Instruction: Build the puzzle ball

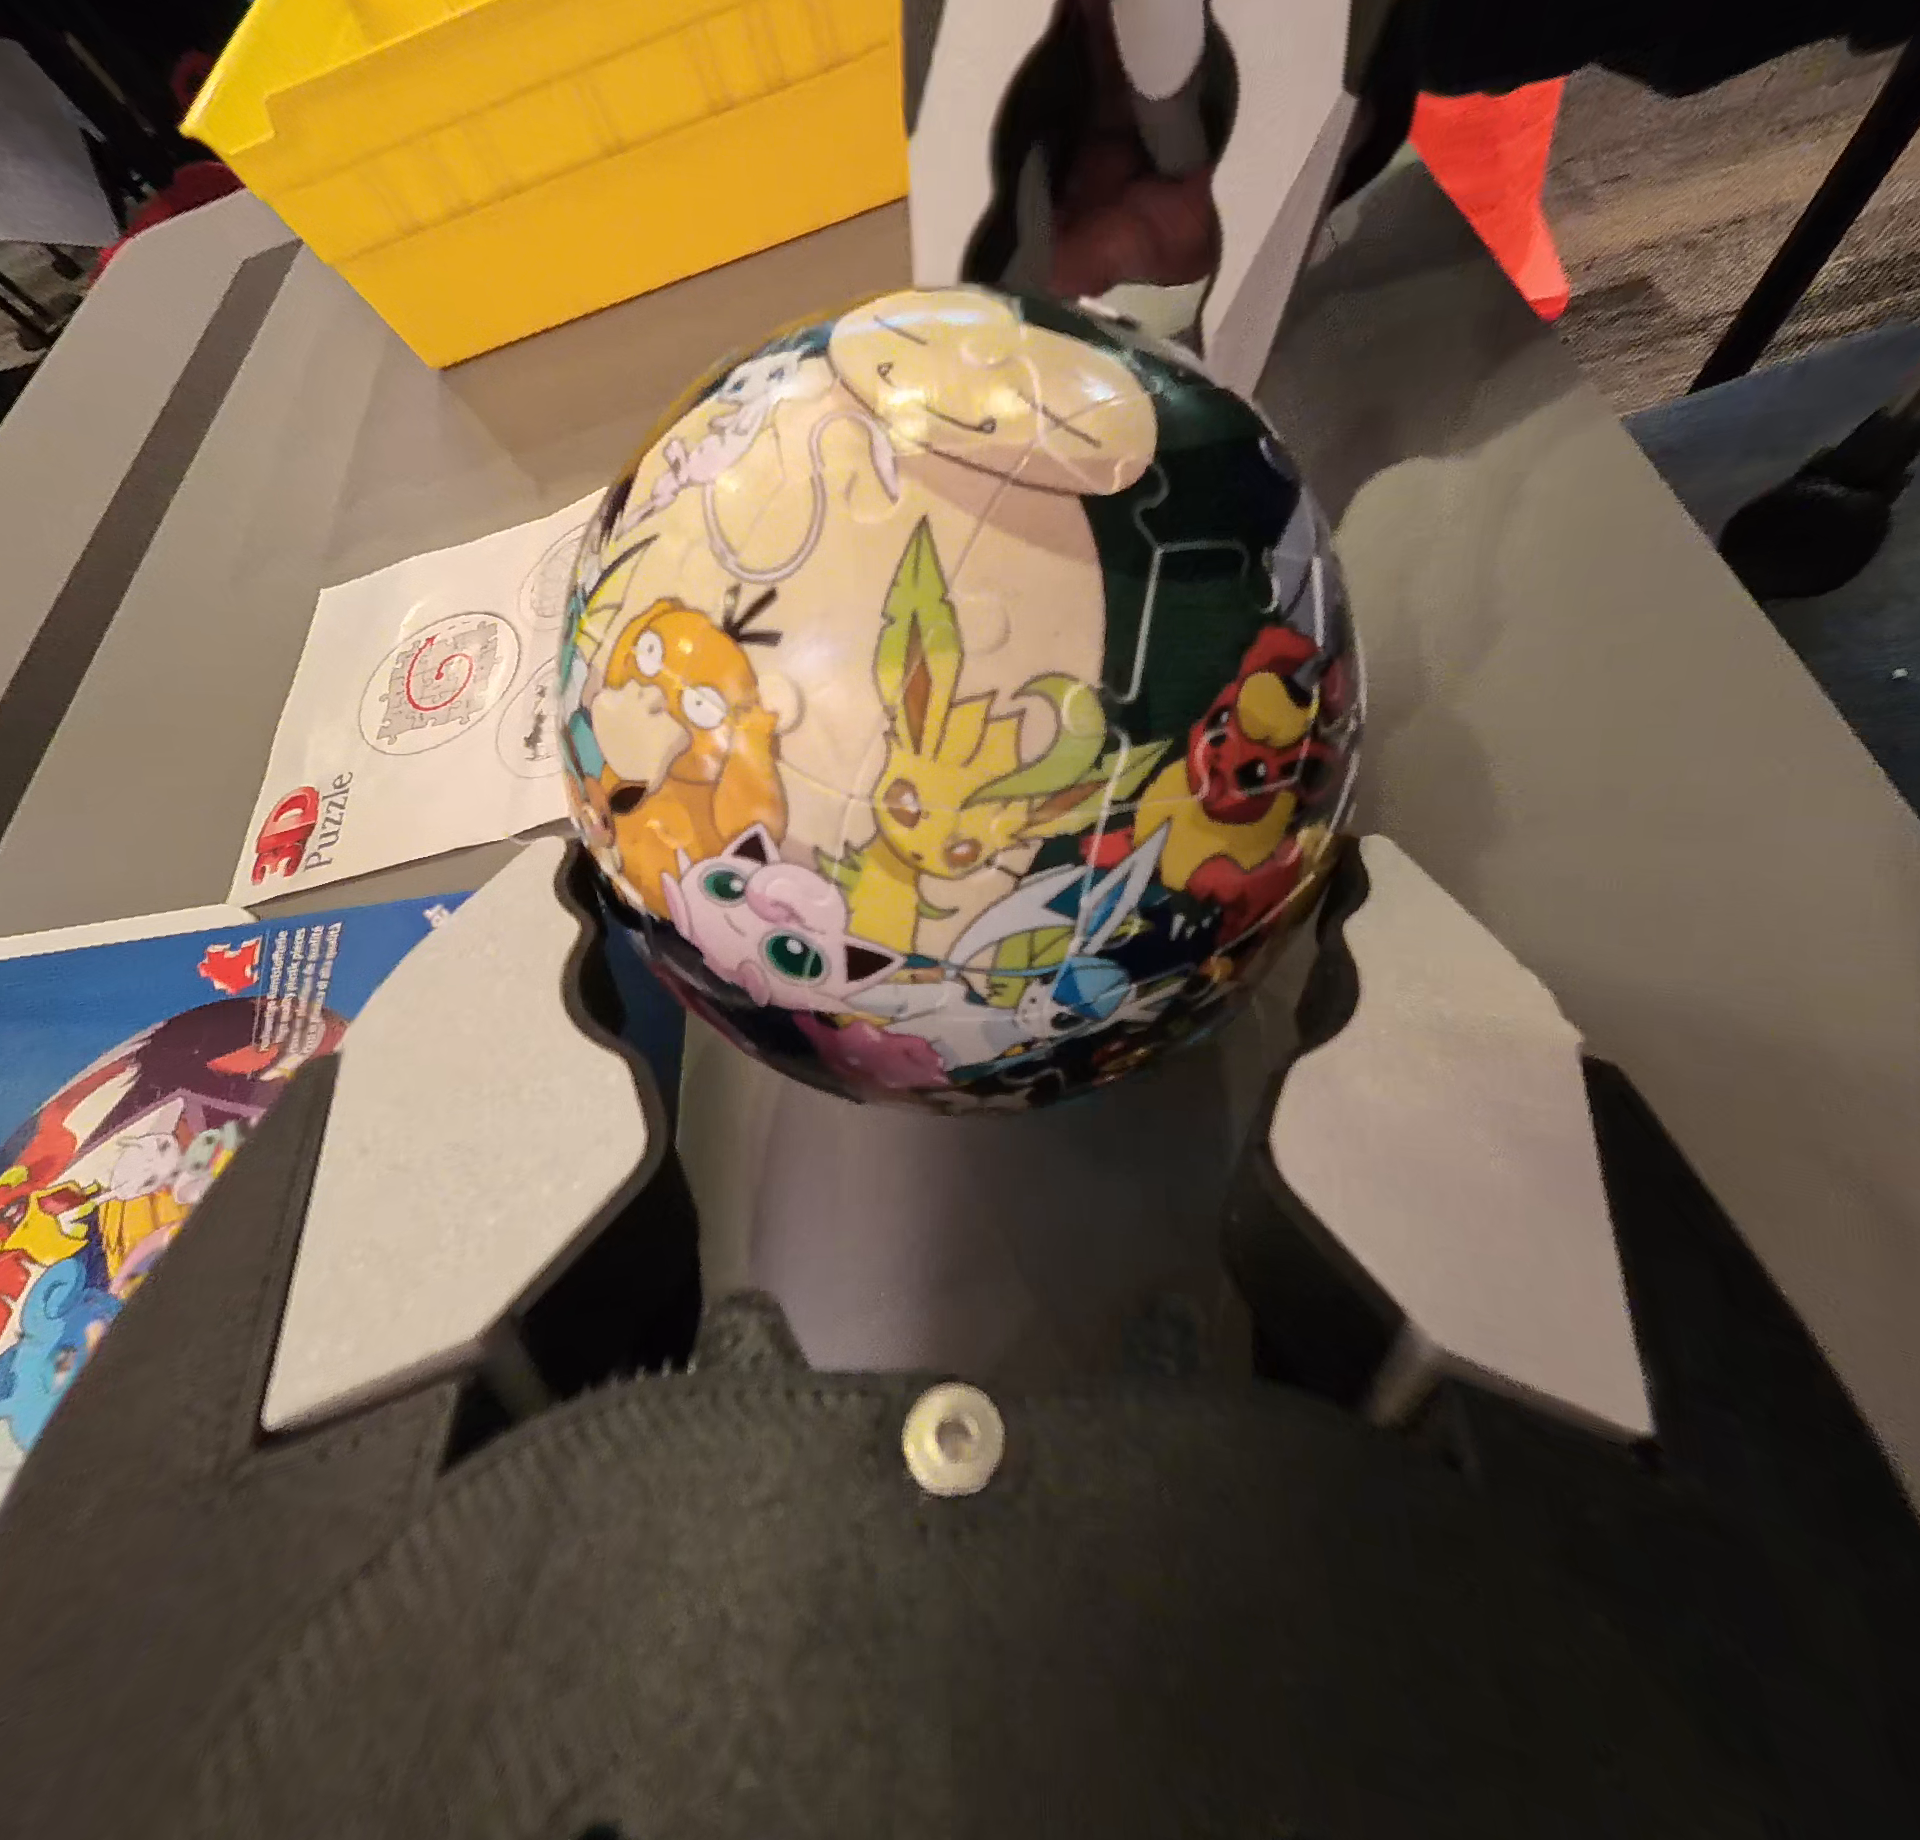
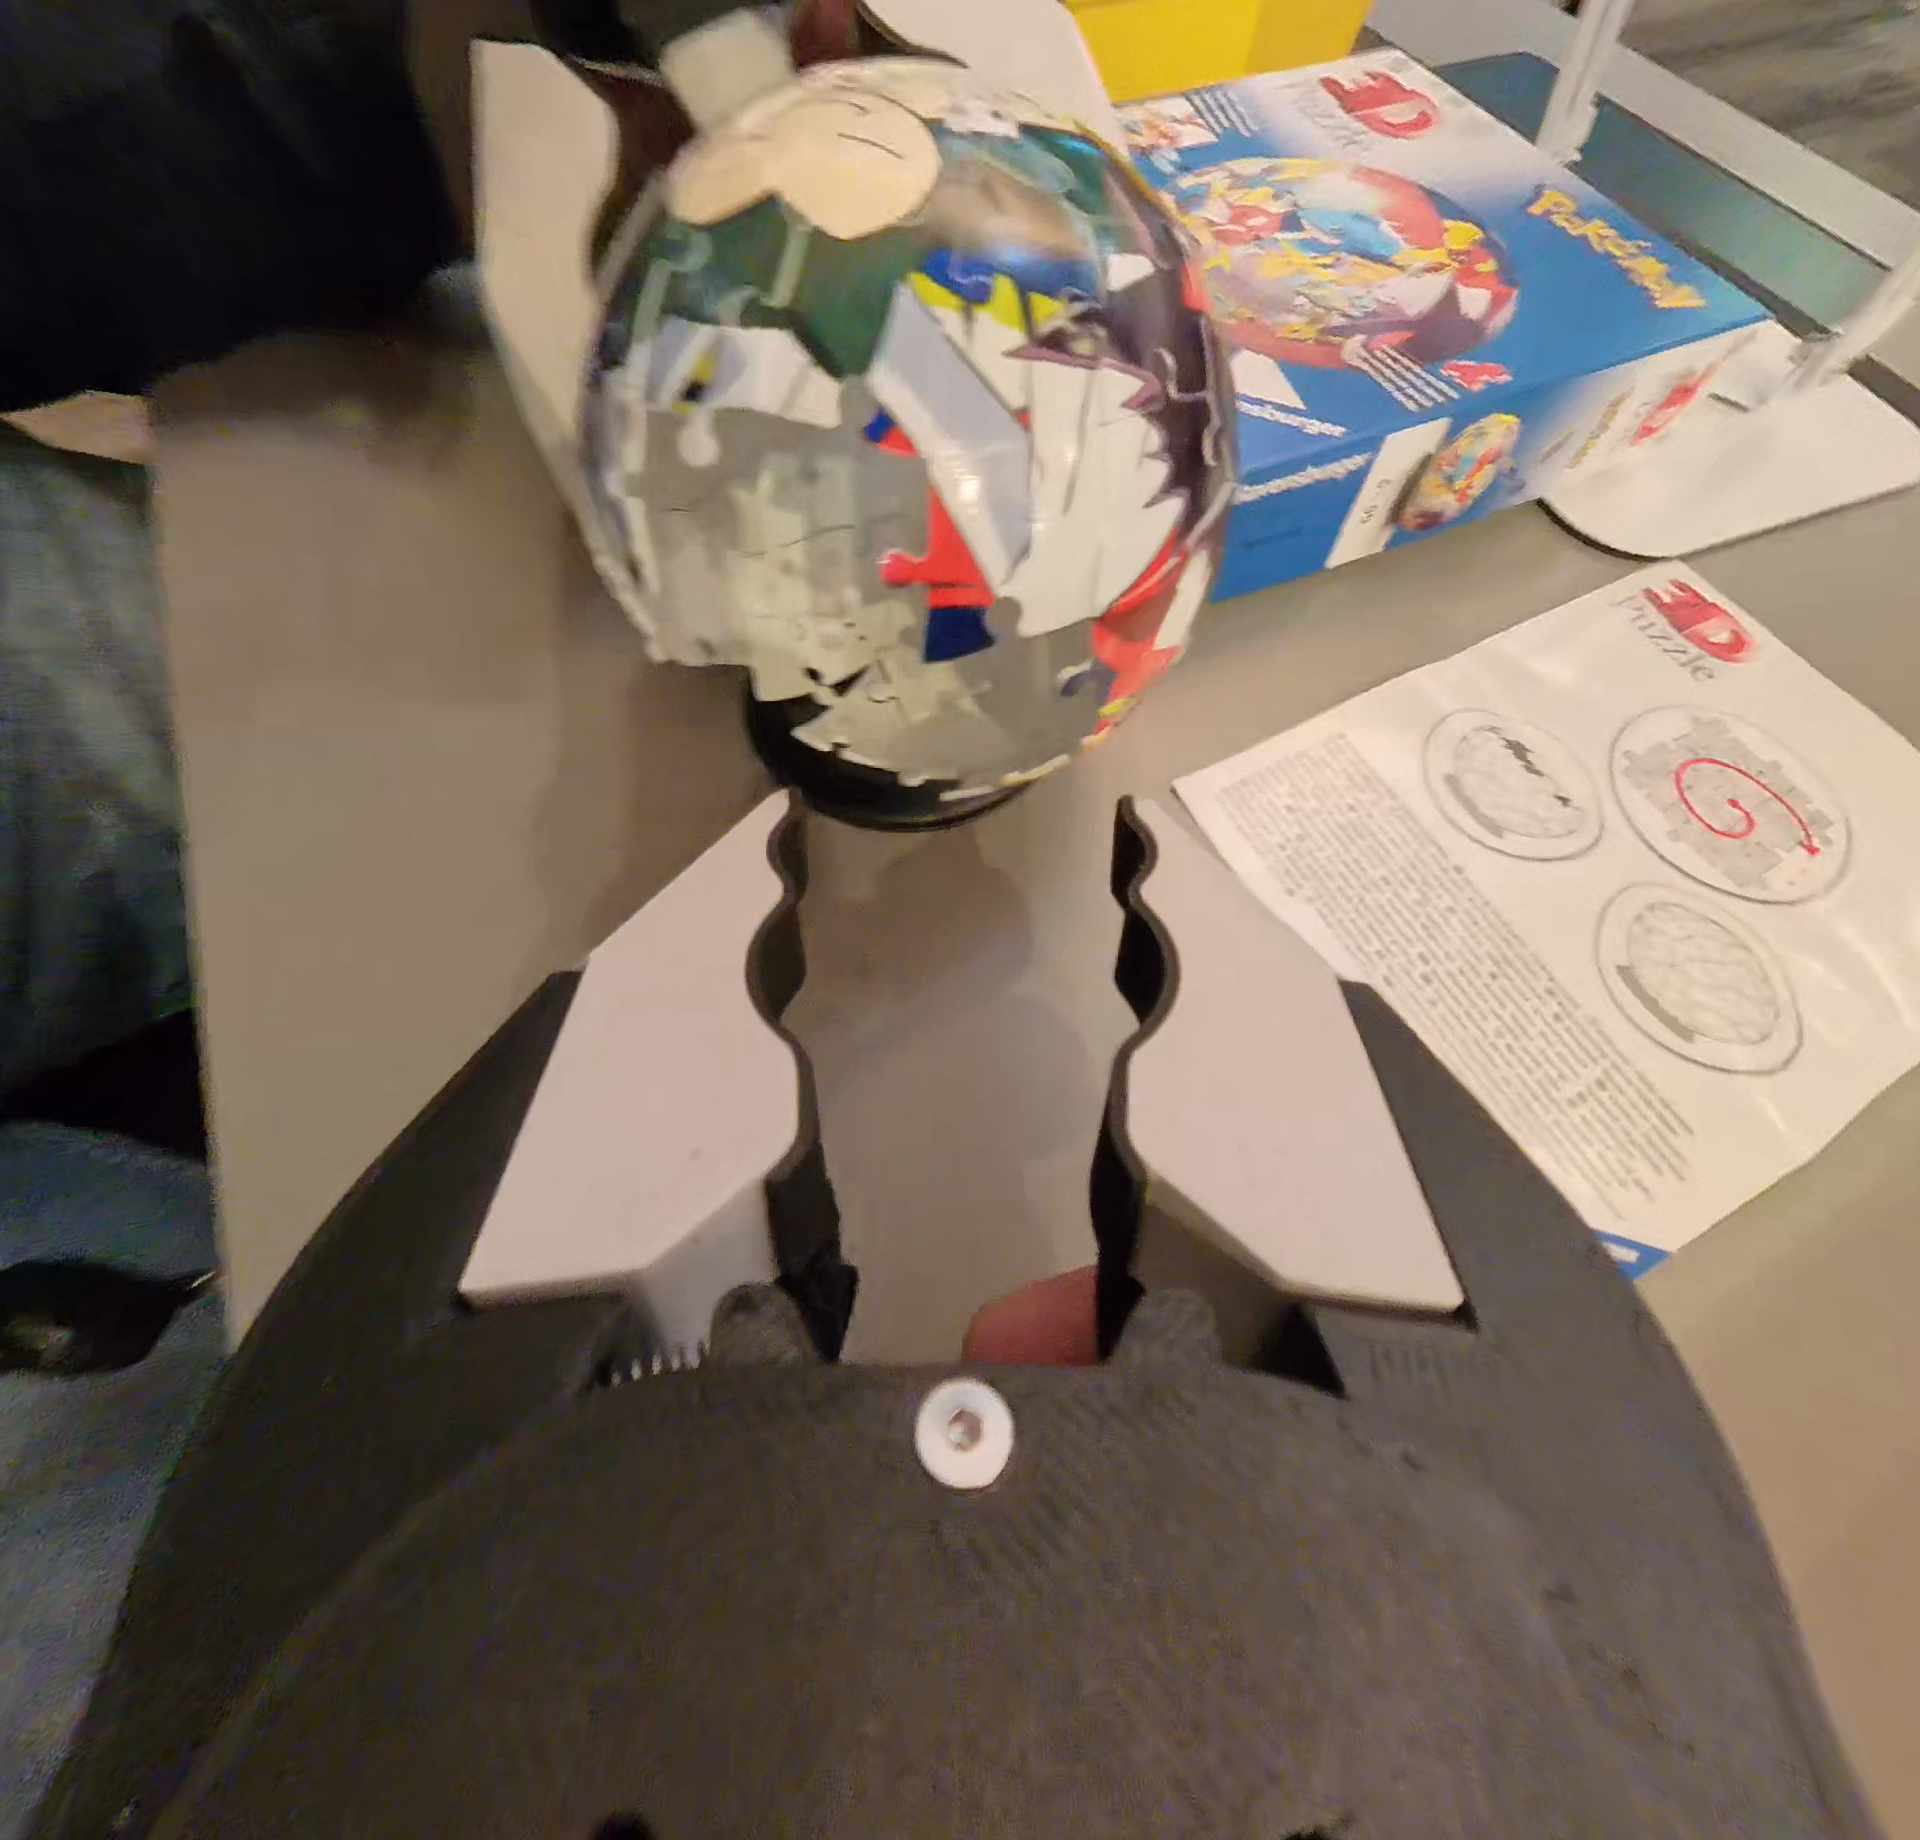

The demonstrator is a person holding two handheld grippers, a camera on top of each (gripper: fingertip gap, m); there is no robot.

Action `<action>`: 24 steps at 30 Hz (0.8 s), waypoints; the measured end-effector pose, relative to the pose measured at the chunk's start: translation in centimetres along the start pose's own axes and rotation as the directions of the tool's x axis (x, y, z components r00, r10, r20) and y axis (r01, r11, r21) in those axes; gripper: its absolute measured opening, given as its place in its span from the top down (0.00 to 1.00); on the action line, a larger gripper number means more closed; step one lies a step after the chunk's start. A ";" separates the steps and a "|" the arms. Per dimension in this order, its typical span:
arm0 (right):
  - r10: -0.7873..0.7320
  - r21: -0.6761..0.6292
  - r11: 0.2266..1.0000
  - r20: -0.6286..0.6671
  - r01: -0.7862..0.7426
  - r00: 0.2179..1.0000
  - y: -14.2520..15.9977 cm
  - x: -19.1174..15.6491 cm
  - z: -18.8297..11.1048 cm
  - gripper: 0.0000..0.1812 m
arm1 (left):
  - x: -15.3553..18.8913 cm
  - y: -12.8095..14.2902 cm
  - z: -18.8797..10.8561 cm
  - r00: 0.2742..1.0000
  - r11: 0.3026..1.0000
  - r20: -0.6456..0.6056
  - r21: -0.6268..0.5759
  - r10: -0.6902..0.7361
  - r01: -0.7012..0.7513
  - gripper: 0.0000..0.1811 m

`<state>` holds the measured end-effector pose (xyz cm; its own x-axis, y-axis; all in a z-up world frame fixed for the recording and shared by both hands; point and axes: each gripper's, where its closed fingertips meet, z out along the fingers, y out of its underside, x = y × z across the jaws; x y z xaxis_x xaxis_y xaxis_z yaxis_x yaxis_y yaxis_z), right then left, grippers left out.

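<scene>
Grey table (image 1: 436, 460) | puzzle ball (image 1: 956, 710) clamped between left gripper (image 1: 961, 897) fingertips | right gripper (image 2: 951, 824) jaws apart, empty, just short of ball

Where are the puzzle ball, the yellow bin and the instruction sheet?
puzzle ball (image 1: 956, 710), left wrist view, its printed front.
yellow bin (image 1: 582, 149), left wrist view, its near side wall.
instruction sheet (image 2: 1558, 959), right wrist view, its printed middle.

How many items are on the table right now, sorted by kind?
Puzzle ball: 1
Black stand under the ball: 1
Blue puzzle box: 1
Instruction sheet: 1
Yellow bin: 1
Clear holder with white base: 1
Total: 6
</scene>
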<state>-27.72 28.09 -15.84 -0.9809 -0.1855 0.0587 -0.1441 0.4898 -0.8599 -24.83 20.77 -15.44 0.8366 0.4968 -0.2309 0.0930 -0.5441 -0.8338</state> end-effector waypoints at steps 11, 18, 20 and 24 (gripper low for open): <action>0.119 -0.083 0.988 -0.130 -0.131 0.984 1.0 2.1 4.4 0.60 | 0.5 -0.6 0.4 0.995 0.997 0.071 -0.036 0.068 -0.066 0.30; 0.028 -0.140 0.988 -0.196 -0.057 0.980 1.4 2.3 5.3 0.58 | 0.9 -0.6 0.7 0.988 0.995 0.119 -0.046 0.095 -0.090 0.30; 0.037 -0.150 0.986 -0.212 -0.071 0.976 1.5 2.5 5.4 0.60 | 1.1 -0.7 0.9 0.989 0.995 0.117 -0.040 0.093 -0.088 0.30; 0.045 -0.178 0.981 -0.200 -0.082 0.979 1.8 2.3 5.9 0.58 | 1.3 -0.9 1.0 0.987 0.995 0.134 -0.035 0.092 -0.088 0.30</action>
<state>-29.48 23.55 -20.21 -0.9927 0.0114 0.1199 -0.0841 0.6468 -0.7580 -24.38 22.61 -15.55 0.7616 0.5307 -0.3719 0.0378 -0.6092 -0.7921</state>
